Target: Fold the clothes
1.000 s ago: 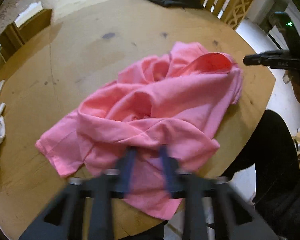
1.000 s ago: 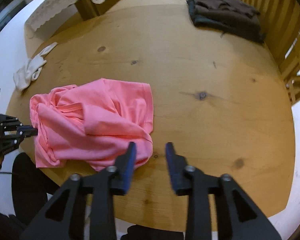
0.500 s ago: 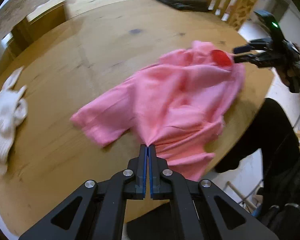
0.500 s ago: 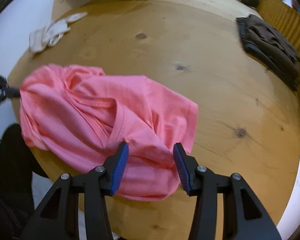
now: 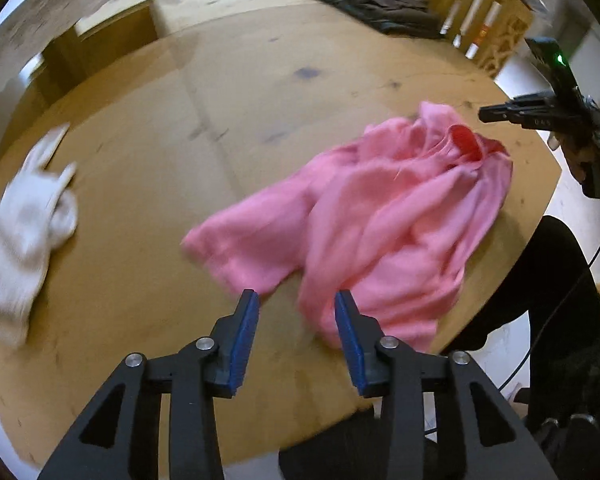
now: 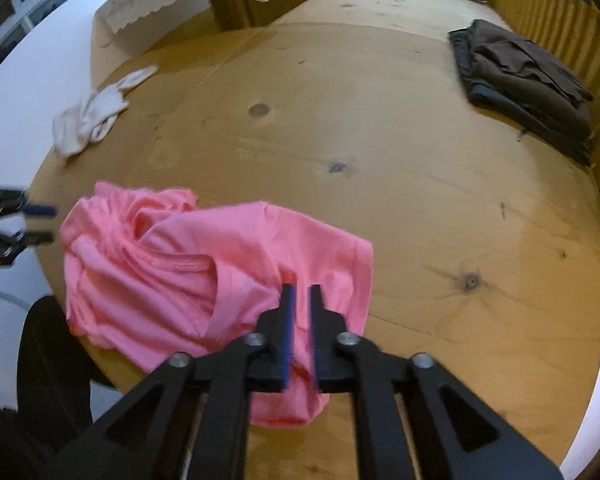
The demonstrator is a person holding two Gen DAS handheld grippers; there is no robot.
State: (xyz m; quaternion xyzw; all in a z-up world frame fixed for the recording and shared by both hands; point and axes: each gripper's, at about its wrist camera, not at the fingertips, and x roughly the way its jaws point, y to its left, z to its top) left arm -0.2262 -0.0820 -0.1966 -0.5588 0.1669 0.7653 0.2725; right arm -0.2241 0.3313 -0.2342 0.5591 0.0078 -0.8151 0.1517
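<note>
A crumpled pink T-shirt (image 5: 380, 216) lies on the round wooden table (image 5: 220, 100) near its front edge; it also shows in the right wrist view (image 6: 204, 264). My left gripper (image 5: 296, 300) is open and empty, its fingers just short of the shirt's near edge. My right gripper (image 6: 300, 292) is nearly shut, pinching a fold of the pink shirt between its blue pads. The right gripper also shows in the left wrist view (image 5: 488, 114) beside the shirt's far end.
A white cloth (image 5: 20, 224) lies at the table's left edge, also in the right wrist view (image 6: 92, 114). Folded dark clothes (image 6: 528, 80) sit at the far right by a wooden slatted railing (image 5: 472, 8). The person's dark-trousered legs (image 5: 540, 300) are below the table edge.
My left gripper has let go of the pink shirt and opened. My right gripper has closed onto a fold of the shirt. The shirt's near edge has dropped onto the table.
</note>
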